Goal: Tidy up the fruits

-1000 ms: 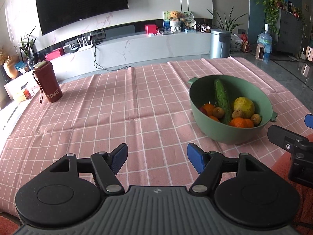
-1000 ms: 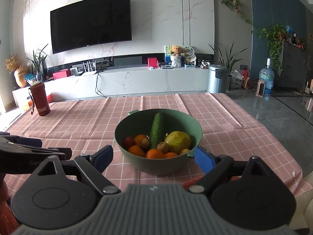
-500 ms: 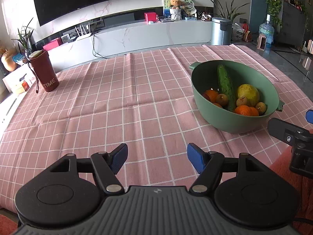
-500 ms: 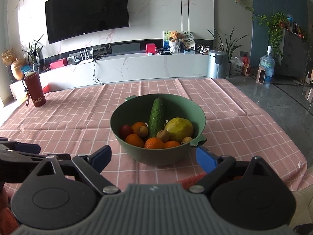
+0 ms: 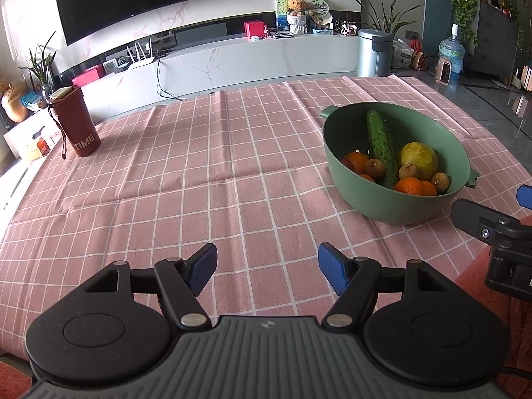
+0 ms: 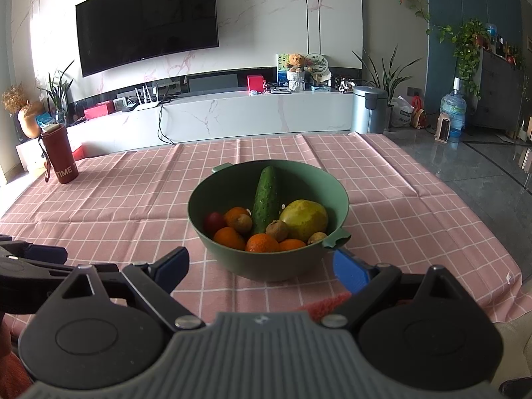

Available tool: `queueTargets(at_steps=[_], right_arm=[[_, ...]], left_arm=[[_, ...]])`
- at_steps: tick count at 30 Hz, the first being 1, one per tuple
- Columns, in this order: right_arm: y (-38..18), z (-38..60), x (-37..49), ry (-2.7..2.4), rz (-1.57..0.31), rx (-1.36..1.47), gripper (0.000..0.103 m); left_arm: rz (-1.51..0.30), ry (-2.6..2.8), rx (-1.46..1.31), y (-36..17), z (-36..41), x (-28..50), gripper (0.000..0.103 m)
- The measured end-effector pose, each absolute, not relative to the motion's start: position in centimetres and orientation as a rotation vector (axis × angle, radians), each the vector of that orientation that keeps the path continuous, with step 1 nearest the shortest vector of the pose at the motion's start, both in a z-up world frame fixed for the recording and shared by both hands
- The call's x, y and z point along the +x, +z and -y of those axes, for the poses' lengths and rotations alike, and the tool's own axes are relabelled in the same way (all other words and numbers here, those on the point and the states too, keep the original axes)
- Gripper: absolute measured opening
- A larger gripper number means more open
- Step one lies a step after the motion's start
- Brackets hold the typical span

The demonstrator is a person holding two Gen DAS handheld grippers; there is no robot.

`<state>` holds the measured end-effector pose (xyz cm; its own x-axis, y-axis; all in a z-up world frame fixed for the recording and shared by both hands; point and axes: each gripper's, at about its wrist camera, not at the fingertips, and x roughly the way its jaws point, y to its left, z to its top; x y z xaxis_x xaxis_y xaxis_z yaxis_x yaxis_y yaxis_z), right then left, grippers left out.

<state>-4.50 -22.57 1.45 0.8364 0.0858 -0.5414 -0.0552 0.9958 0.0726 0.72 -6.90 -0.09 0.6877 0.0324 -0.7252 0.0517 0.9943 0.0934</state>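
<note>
Right wrist view: the right gripper (image 6: 261, 271) hangs low in the frame with its blue fingers (image 6: 349, 271) spread wide and nothing between them. The green bowl (image 6: 266, 262) sits on the pink checked tablecloth (image 6: 116, 206) at the centre of the frame, just beyond the fingertips; the right fingertip lies right under the bowl's near handle tab, though I cannot tell whether they touch.

Left wrist view: the left gripper (image 5: 267, 267) also has its fingers (image 5: 202, 267) spread, holding nothing, over bare cloth in the lower middle of the frame. The bowl (image 5: 382, 199) sits well apart from them, at the middle right, and the right gripper (image 5: 492, 226) pokes in at the right edge, near the bowl.

The bowl is round, matte green, with a small tab handle on two opposite sides. Inside lie a dark green bumpy cucumber (image 6: 266, 196), a large yellow-green citrus fruit (image 6: 304, 219), several oranges (image 6: 262, 242), a small red fruit (image 6: 213, 222) and a few small brown round fruits (image 6: 277, 230).

The cucumber leans against the far inner wall, its long axis running from the fruit pile up toward the far rim, nearly vertical in the right wrist frame.

A dark red tumbler (image 6: 61, 156) stands upright at the left of the cloth.
</note>
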Motion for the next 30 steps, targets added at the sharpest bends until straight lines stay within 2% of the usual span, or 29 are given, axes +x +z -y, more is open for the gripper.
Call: queueTargets(at_steps=[30], right_arm=[[1.73,22.62,-4.70,0.072,-0.565,0.051,0.094]], left_arm=[[-0.803,-0.017,0.099,0.70,7.00,0.38,0.082]])
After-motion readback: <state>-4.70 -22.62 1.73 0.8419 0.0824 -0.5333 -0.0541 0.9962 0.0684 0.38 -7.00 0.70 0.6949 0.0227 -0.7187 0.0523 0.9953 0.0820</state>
